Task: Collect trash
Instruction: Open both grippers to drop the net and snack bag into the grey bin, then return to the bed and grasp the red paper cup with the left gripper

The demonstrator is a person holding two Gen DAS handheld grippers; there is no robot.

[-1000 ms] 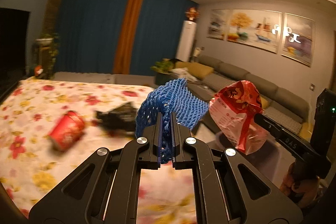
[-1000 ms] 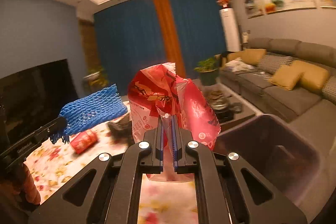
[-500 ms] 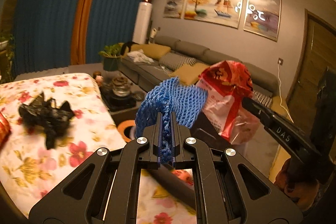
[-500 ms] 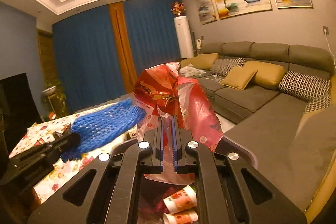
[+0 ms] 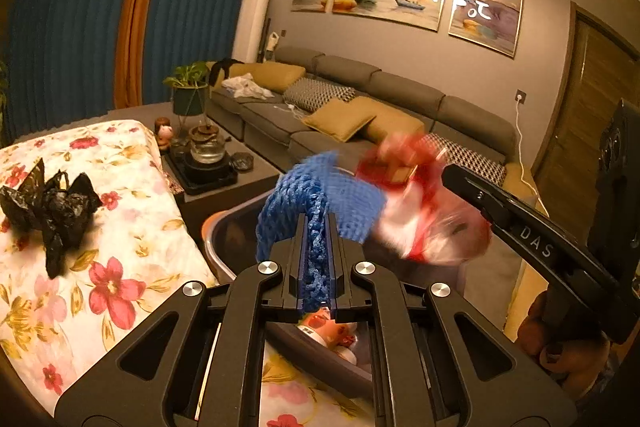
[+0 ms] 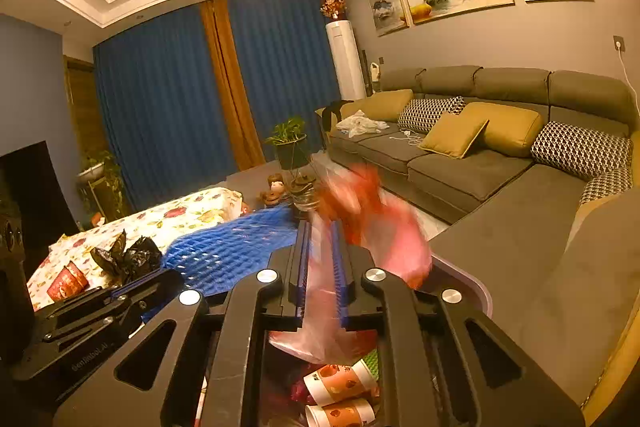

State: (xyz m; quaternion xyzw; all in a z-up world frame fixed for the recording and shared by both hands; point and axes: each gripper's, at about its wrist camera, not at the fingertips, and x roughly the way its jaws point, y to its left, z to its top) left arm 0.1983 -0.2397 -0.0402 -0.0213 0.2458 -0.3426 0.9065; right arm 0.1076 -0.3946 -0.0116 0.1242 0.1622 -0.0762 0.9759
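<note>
Left wrist view: one blue foam net (image 5: 320, 199) between the left gripper (image 5: 316, 259) pads, jaws just opening. Right gripper (image 6: 320, 267) likewise easing off one red plastic bag (image 6: 376, 227) — both tilted down above the bin (image 6: 460, 279); one black bag (image 5: 52, 207) at nine o'clock.

The left gripper (image 5: 316, 259), jaws just opening, has blue foam netting (image 5: 320, 195) between them over the bin (image 5: 218, 227); a blurred red-and-white bag (image 5: 420, 211) hangs beside; crumpled black plastic (image 5: 52, 203) lies on the floral tablecloth (image 5: 120, 267).
</note>
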